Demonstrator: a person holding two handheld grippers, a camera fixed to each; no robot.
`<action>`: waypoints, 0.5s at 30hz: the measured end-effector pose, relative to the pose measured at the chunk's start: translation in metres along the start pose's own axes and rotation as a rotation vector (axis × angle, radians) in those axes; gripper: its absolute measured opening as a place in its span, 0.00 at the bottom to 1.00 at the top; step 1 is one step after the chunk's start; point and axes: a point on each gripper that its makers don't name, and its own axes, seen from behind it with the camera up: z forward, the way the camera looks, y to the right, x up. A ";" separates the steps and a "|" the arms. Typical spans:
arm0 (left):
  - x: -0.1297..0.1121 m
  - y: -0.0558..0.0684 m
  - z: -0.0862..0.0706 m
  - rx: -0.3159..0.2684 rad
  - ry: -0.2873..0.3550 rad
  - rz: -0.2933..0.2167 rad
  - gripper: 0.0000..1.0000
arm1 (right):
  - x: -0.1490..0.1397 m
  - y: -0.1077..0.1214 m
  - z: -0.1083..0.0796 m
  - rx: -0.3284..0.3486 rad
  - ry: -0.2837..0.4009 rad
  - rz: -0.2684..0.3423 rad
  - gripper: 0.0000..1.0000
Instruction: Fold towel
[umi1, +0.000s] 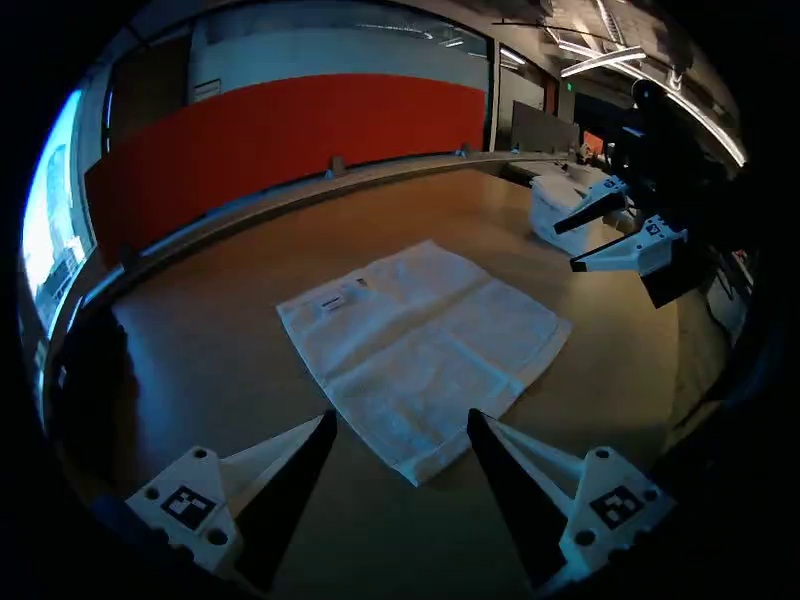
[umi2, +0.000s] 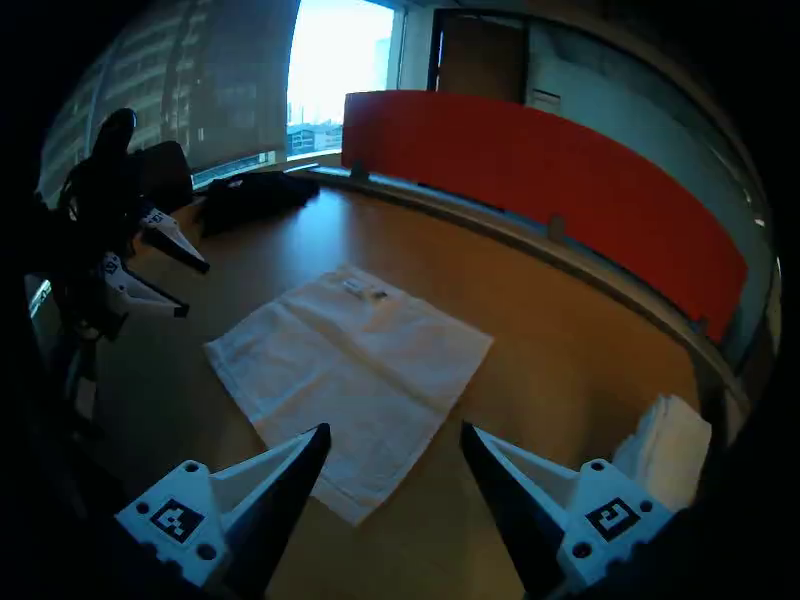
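Brown wooden table (umi1: 200, 340), broad, with a dull sheen. Long red partition (umi1: 300, 130) along its far edge, grey rail (umi1: 400, 170) at the base. Right gripper view: bright window (umi2: 340, 60) at far left, brown door (umi2: 480, 60) just right of it. Left gripper view: ceiling light strips (umi1: 600, 60) at far right. Room dim.

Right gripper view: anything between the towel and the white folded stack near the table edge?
Nothing. Only bare wooden tabletop lies between the towel and the white stack, as the right gripper view shows.
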 end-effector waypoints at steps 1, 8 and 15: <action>-0.003 0.001 0.003 -0.003 -0.006 0.001 0.97 | -0.003 -0.001 0.002 0.004 -0.006 -0.001 1.00; -0.022 0.005 0.020 -0.022 -0.049 0.014 0.97 | -0.023 -0.009 0.013 0.023 -0.040 -0.012 1.00; -0.041 0.006 0.032 -0.030 -0.097 0.006 0.97 | -0.044 -0.012 0.022 0.033 -0.081 -0.014 1.00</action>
